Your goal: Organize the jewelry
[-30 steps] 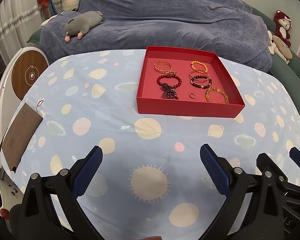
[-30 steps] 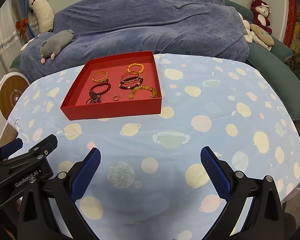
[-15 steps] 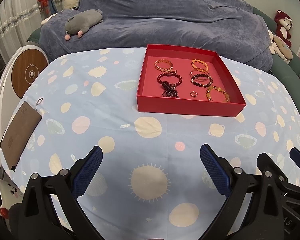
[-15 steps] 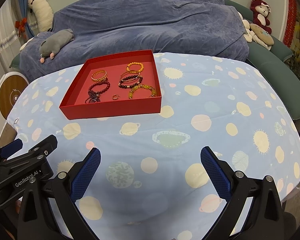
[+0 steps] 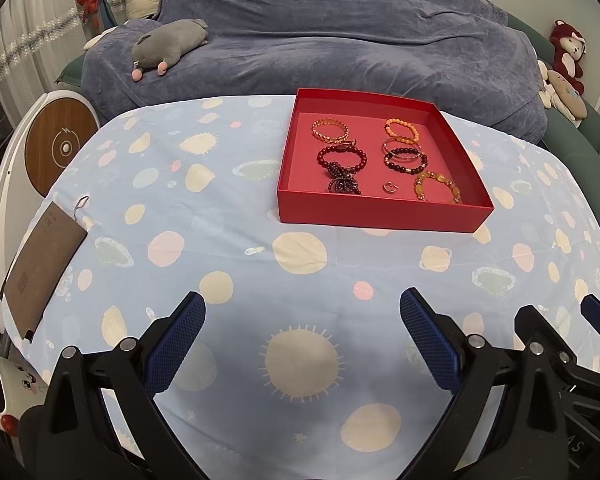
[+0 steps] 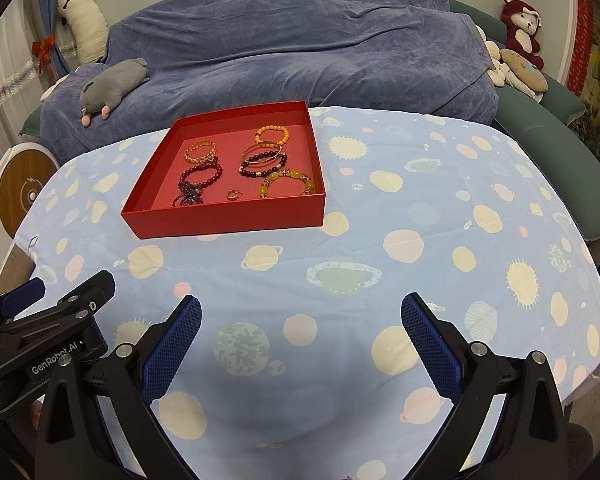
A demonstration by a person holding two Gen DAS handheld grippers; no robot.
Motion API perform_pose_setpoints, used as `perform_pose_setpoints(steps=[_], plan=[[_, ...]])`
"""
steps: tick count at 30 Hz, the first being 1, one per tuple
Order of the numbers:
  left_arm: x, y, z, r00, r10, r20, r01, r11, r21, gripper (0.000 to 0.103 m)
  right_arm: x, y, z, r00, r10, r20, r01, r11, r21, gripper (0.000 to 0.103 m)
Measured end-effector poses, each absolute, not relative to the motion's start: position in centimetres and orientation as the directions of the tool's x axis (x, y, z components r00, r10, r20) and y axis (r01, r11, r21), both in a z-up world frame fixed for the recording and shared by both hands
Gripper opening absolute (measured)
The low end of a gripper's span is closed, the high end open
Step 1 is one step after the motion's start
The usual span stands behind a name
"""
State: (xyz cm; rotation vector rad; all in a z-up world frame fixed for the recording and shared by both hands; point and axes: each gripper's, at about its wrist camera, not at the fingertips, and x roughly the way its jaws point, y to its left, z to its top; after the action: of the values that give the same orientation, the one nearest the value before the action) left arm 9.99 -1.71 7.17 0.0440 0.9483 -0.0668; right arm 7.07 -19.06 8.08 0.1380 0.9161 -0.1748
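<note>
Two grippers hang over the near edge of the bench [image 5: 220, 184], both spread wide with nothing between their blue pads. The left gripper [image 5: 300, 336] and the right gripper [image 6: 300, 332] are well apart from the red tray [image 5: 384, 212], which sits on the planet-print cloth toward the far side of the bench.

Inside the tray lie several bracelets: a gold bracelet [image 5: 330, 129], an orange bead bracelet [image 5: 401, 128], a dark red bead bracelet [image 5: 342, 158] touching a dark beaded bow [image 5: 343, 183], a black bead bracelet [image 5: 405, 160] under a thin bangle, and a yellow stone bracelet [image 5: 436, 186]. A small ring [image 5: 389, 187] rests near the tray's front wall.

Only the left wrist view shows the brown card [image 5: 42, 264] with its string loop at the bench's left edge in full, and a white mug [image 5: 0, 388] cut off at the lower corner; printing on the card is too small to read. A "09"-like mark shows on the white device [image 5: 4, 184] with a wooden disc beside the bench. Only the right wrist view shows the bench's right end and the side of the left gripper body, lettered "GenRobot.AI".

Behind the bench a blue blanket [image 6: 300, 48] covers a sofa, with a grey plush [image 6: 114, 84] on it and a red plush bear [image 6: 522, 28] at the far right.
</note>
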Motion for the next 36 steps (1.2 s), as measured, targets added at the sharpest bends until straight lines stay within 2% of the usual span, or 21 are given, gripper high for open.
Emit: perform_pose_setpoints(steps=[36], plan=[[9.74, -1.52, 7.03, 0.576, -0.032, -0.817, 0.066, 0.998, 0.007, 0.092, 7.03, -19.05, 8.02, 0.592, -0.094, -0.800, 0.211, 0.977, 0.041, 0.097]])
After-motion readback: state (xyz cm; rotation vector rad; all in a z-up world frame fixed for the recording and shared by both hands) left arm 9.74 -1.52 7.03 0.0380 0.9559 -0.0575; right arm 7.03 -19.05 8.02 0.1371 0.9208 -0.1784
